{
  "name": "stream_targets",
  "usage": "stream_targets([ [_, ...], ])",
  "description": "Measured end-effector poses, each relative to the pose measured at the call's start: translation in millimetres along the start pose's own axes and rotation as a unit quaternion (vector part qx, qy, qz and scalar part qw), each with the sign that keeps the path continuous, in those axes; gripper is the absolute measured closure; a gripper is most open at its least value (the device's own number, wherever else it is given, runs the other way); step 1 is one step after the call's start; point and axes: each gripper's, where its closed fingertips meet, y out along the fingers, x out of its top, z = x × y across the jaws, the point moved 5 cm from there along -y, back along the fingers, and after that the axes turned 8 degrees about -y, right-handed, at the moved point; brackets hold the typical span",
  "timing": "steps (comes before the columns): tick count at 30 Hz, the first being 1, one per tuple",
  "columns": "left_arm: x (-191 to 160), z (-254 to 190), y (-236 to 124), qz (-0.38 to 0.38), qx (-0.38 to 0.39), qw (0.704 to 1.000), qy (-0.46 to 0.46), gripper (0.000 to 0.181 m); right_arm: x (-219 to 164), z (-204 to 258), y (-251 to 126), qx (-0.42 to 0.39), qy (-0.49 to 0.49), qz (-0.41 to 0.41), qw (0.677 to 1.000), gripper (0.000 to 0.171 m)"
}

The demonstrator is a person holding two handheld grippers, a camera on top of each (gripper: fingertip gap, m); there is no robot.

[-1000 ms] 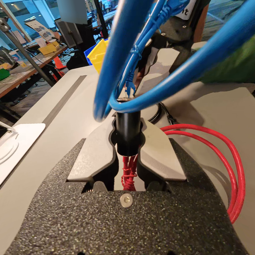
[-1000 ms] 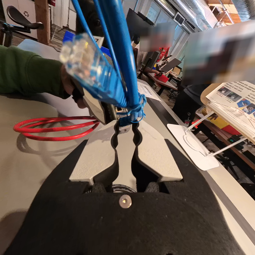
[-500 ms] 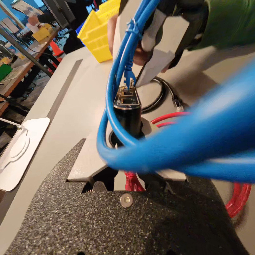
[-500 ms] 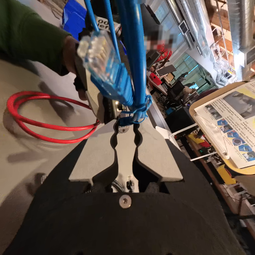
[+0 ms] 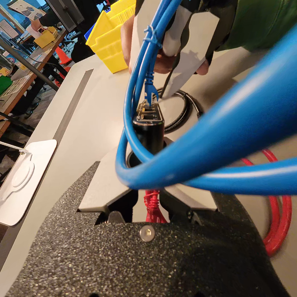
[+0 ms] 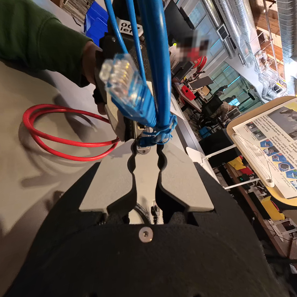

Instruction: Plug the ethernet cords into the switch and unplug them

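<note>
The left hand-held gripper (image 5: 147, 162) is clamped on the black switch (image 5: 148, 128), upright above the desk (image 5: 90, 115). The right hand-held gripper (image 6: 145, 144), clamped on the blue ethernet cord (image 6: 160, 90), holds its plug (image 5: 148, 94) at the switch's far port. Plugging in seems underway; next, press it straight home.

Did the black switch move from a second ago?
Yes. The switch is tipped up off the grey table; its ports face the camera now, not just its end.
</note>
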Motion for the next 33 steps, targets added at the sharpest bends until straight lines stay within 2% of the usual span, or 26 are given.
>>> stream_targets([
  [1, 0.6, -0.3, -0.4, -0.001, 0.0, 1.0, 0.001, 0.083, 0.6, -1.0, -1.7, -0.001, 0.001, -0.002, 1.0, 0.147],
  [2, 1.3, -0.7, -0.8, -0.004, -0.001, 1.0, 0.002, 0.085, 0.9, -1.5, -3.0, 0.0, 0.002, -0.002, 1.0, 0.147],
  [3, 1.7, -1.1, -1.3, -0.005, -0.002, 1.0, 0.003, 0.155, 0.7, -1.6, -3.7, 0.001, 0.001, 0.0, 1.0, 0.147],
  [6, 1.4, -2.4, -0.8, 0.001, -0.003, 1.0, 0.008, 0.155, -0.3, -0.6, -3.4, 0.001, -0.006, 0.007, 1.0, 0.147],
  [8, 0.8, -3.6, 0.1, 0.004, -0.006, 1.0, 0.01, 0.084, -0.4, 1.1, -2.3, 0.005, -0.009, 0.009, 1.0, 0.147],
  [9, 0.5, -4.0, 0.3, 0.005, -0.007, 1.0, 0.011, 0.083, -0.7, 1.7, -1.9, 0.006, -0.01, 0.011, 1.0, 0.147],
  [10, 0.1, -4.2, 0.6, 0.006, -0.007, 1.0, 0.012, 0.084, -1.2, 2.1, -1.7, 0.006, -0.013, 0.014, 1.0, 0.147],
  [16, -2.2, -6.4, 2.8, 0.013, -0.013, 1.0, 0.016, 0.153, -2.9, 4.9, -0.7, 0.013, -0.017, 0.02, 1.0, 0.145],
  [33, -0.3, 0.0, -0.6, -0.014, 0.001, 1.0, -0.008, 0.15, 4.3, -3.5, 5.7, -0.036, -0.015, 0.018, 0.999, 0.15],
])
